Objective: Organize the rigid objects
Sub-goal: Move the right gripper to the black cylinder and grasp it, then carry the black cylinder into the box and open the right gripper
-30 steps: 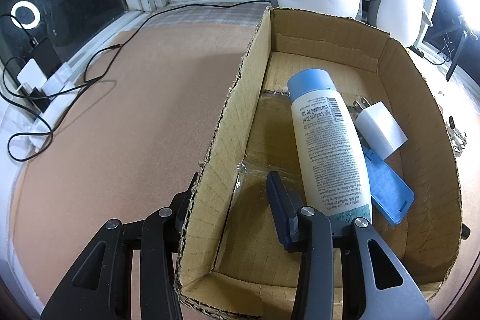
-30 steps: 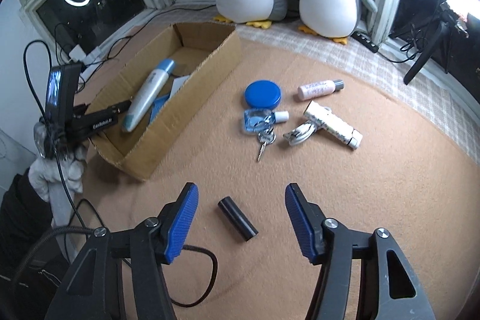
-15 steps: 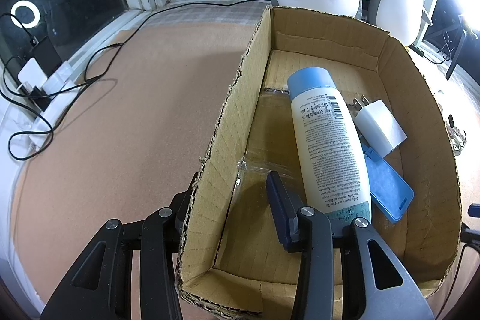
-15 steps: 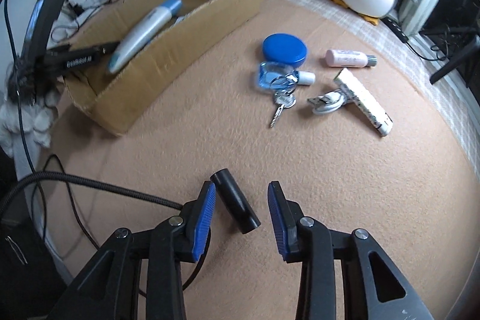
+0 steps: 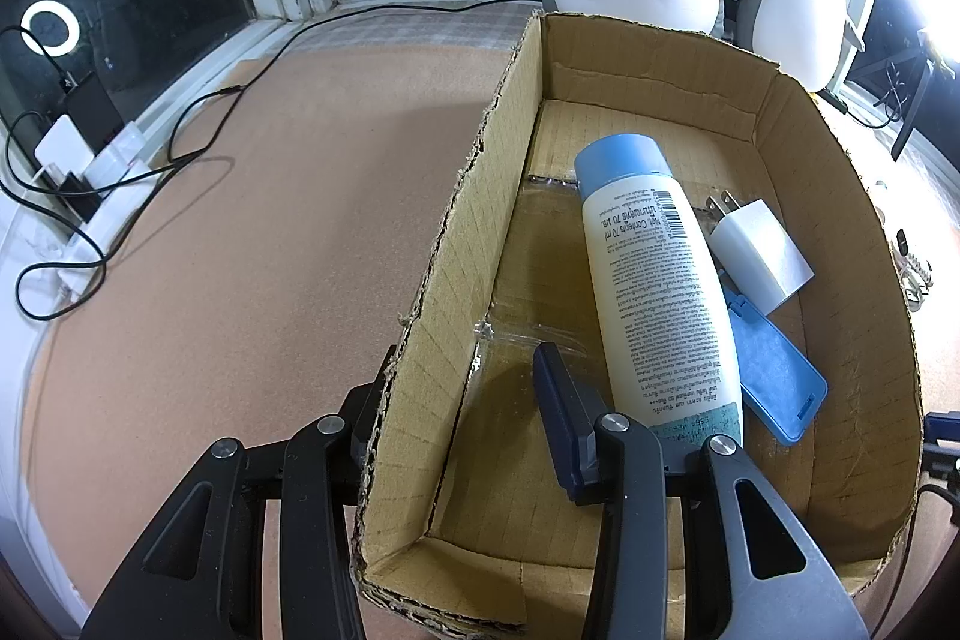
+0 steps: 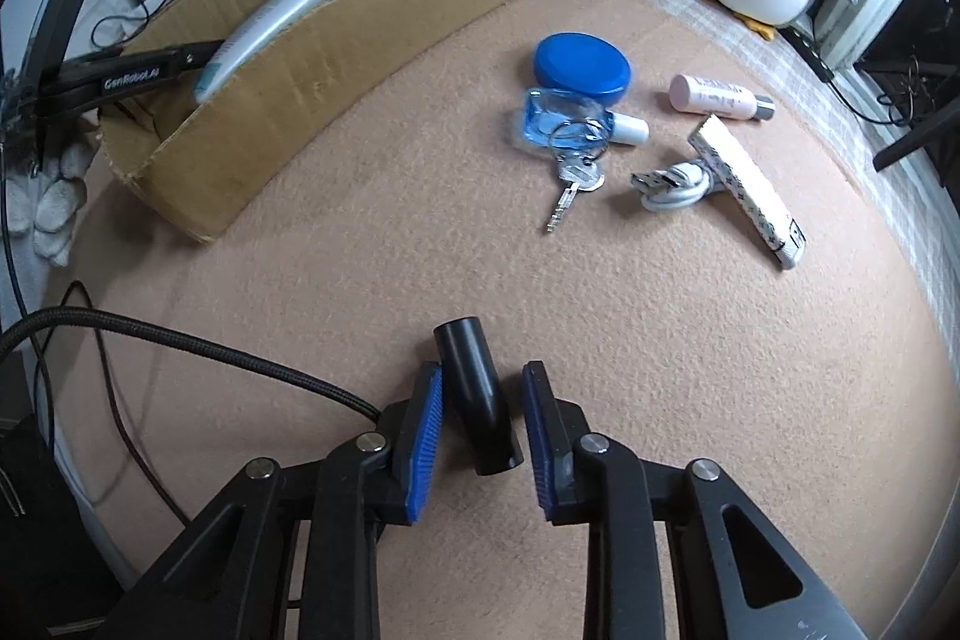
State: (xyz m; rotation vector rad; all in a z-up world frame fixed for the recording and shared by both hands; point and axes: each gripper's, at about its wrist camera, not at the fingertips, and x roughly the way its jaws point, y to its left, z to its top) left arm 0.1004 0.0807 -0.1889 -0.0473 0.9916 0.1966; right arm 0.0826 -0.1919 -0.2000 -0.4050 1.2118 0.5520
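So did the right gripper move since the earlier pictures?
Yes. The right gripper dropped toward the carpet, its fingers closing around the black tube.

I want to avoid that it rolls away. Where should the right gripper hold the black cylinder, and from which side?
Grip the black cylinder at mid-length, from above, pads across its round sides. It lies flat on the carpet, so rolling is likely. The right gripper already straddles it, jaws just closing, a gap remaining.

Bottle (image 5: 654,280), charger (image 5: 759,253) in box (image 6: 336,40) (left); tube (image 6: 477,394) near; keys (image 6: 573,175), cable (image 6: 675,181) right.
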